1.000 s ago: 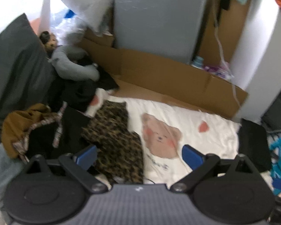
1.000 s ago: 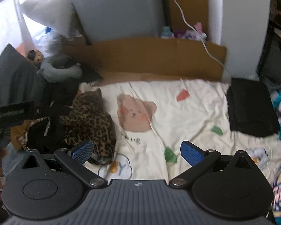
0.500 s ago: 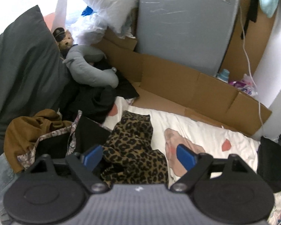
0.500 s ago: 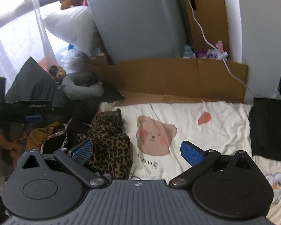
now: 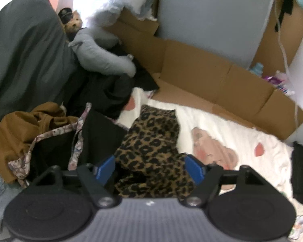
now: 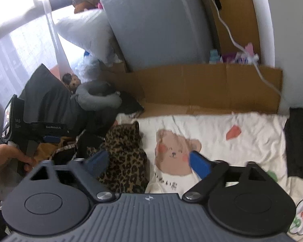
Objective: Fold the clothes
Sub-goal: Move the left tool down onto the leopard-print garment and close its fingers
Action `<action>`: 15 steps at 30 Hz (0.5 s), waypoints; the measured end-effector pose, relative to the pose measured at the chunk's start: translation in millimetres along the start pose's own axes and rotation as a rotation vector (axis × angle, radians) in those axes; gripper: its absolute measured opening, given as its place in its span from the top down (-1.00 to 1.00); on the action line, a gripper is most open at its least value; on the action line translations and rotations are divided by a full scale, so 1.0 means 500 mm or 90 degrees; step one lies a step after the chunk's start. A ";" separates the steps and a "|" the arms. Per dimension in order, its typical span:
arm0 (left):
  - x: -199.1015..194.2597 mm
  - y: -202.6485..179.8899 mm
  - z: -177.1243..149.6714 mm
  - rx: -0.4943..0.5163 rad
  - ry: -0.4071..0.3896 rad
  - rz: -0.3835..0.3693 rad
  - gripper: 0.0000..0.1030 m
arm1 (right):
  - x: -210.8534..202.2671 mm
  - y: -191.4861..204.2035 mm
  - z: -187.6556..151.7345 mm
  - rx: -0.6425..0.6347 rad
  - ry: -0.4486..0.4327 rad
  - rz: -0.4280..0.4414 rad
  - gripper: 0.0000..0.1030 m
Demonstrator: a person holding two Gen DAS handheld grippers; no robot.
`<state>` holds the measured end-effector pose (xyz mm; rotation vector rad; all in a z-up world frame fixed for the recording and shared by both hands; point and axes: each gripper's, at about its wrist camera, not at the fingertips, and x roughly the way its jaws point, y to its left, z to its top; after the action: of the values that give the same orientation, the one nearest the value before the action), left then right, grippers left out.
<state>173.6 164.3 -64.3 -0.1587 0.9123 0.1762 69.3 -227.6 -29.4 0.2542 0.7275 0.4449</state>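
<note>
the left hand-held gripper is spread wide, its two blue fingertips on either side of the leopard print cloth. it is not pinching the cloth. the right hand-held gripper is spread wide too and holds nothing. the leopard print cloth lies crumpled on the white bear blanket on the bed, at the blanket's left edge. just left of it sits a pile with a black cloth and a brown cloth. a big dark pillow and a grey neck pillow are behind the pile. brown cardboard stands along the far side of the bed.
</note>
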 end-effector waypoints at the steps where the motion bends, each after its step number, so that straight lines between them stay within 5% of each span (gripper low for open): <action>1: 0.011 0.005 -0.003 0.000 0.004 0.004 -0.46 | 0.011 -0.009 -0.006 0.008 0.009 0.003 -0.49; 5: 0.056 0.022 -0.013 -0.001 0.023 0.013 -0.28 | 0.050 -0.035 -0.036 0.015 0.043 0.007 -0.03; 15: 0.128 0.054 -0.054 -0.020 0.039 0.031 -0.21 | 0.066 -0.045 -0.066 -0.004 0.064 0.026 -0.03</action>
<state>185.4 190.3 -133.1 -0.1724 0.9757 0.2319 75.0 -229.4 -80.8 0.2425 0.8205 0.5011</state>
